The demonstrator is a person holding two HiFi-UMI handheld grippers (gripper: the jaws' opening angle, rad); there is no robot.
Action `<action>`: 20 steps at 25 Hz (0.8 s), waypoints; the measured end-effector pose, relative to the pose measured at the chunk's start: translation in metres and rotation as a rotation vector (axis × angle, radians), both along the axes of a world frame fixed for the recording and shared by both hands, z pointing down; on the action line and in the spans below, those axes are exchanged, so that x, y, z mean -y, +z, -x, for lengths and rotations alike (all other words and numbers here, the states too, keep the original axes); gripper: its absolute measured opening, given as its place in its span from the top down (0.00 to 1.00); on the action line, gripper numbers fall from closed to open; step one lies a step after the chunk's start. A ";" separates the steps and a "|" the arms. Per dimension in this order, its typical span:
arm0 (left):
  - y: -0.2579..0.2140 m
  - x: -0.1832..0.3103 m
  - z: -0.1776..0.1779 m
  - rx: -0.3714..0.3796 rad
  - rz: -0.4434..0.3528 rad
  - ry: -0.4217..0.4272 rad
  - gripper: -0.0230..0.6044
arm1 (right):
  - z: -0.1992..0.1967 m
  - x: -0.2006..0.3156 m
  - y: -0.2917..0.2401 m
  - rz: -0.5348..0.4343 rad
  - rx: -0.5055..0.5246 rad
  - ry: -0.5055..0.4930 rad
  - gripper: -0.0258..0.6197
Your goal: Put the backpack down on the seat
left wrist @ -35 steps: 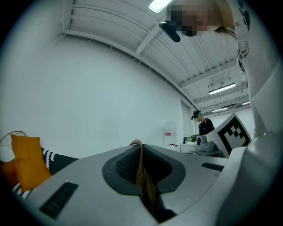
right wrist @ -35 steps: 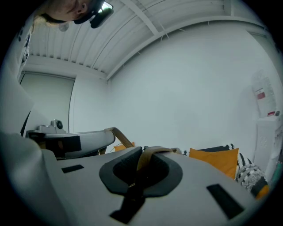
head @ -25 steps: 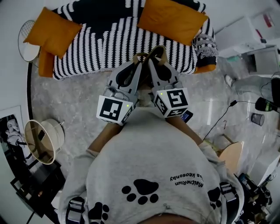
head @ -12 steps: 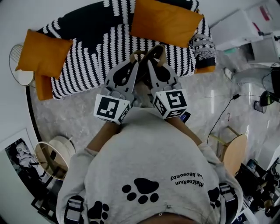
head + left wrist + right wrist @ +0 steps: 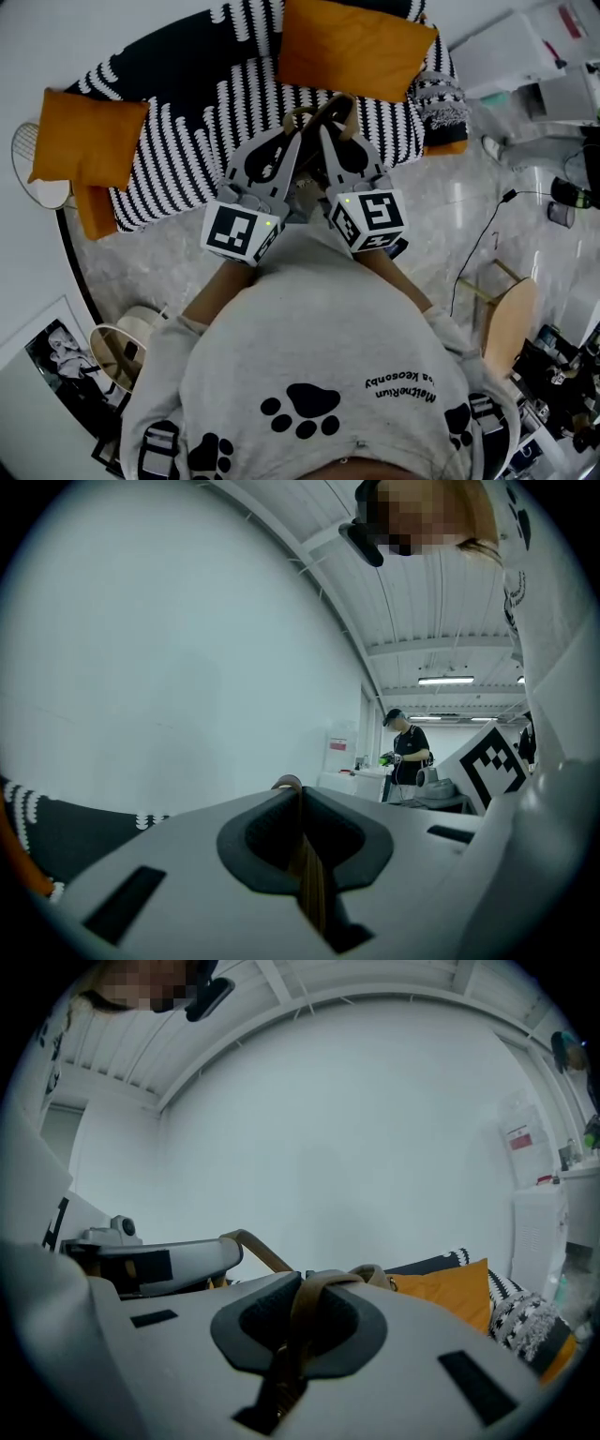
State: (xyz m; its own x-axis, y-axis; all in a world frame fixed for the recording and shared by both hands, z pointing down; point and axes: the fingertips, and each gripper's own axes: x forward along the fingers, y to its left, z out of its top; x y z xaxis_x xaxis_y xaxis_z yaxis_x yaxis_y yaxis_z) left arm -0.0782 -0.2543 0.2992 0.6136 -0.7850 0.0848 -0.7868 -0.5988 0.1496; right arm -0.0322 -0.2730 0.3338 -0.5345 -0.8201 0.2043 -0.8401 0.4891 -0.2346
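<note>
Only the backpack's tan straps [image 5: 323,112] show; its body hangs hidden under my grippers and chest. The left gripper [image 5: 296,129] is shut on one tan strap [image 5: 307,874], which runs up between its jaws. Beside it, the right gripper [image 5: 325,129] is shut on another tan strap [image 5: 302,1316] that loops over its jaw tips. Both point level at the seat, a sofa under a black-and-white striped cover [image 5: 187,141], and their tips hang over its front edge. In the right gripper view, the left gripper [image 5: 159,1260] sits close on the left.
Two orange cushions [image 5: 89,136] [image 5: 356,47] lie on the sofa, with another orange cushion [image 5: 464,1293] in the right gripper view. A round side table [image 5: 122,352] is at the lower left, a wooden stool [image 5: 511,319] and a floor cable [image 5: 478,244] on the right. A person [image 5: 408,747] stands far off.
Both grippers have moved together toward the sofa with the straps still held. The sofa has swung left and sits nearer under their tips; the side table has slid down the picture.
</note>
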 end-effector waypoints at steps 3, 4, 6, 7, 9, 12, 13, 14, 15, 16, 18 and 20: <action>0.003 0.009 0.010 -0.009 0.008 -0.012 0.92 | 0.008 0.008 0.002 0.008 -0.004 -0.007 0.89; 0.003 0.012 0.012 -0.012 0.008 -0.015 0.92 | 0.010 0.011 0.002 0.010 -0.006 -0.011 0.89; 0.004 0.018 0.013 -0.014 0.005 -0.021 0.92 | 0.012 0.018 0.004 0.016 -0.012 -0.019 0.89; 0.005 0.022 0.013 -0.015 0.006 -0.025 0.92 | 0.012 0.022 0.005 0.020 -0.017 -0.026 0.89; 0.009 0.031 0.010 -0.019 0.014 -0.038 0.92 | 0.010 0.032 0.009 0.029 -0.026 -0.044 0.89; 0.016 0.046 0.007 -0.016 0.027 -0.051 0.92 | 0.008 0.047 0.017 0.047 -0.034 -0.066 0.89; 0.019 0.052 0.007 -0.010 0.031 -0.051 0.92 | 0.008 0.053 0.020 0.052 -0.037 -0.069 0.89; 0.022 0.057 0.008 -0.002 0.035 -0.050 0.92 | 0.008 0.058 0.023 0.056 -0.043 -0.073 0.89; 0.025 0.062 0.009 0.005 0.041 -0.049 0.92 | 0.009 0.063 0.026 0.059 -0.051 -0.080 0.89; 0.028 0.067 0.010 0.007 0.047 -0.051 0.92 | 0.011 0.068 0.029 0.063 -0.060 -0.088 0.89; 0.030 0.077 0.015 -0.021 0.038 -0.071 0.92 | 0.015 0.075 0.037 0.073 -0.074 -0.107 0.89; 0.033 0.088 0.021 -0.042 0.021 -0.096 0.92 | 0.022 0.082 0.047 0.079 -0.087 -0.131 0.89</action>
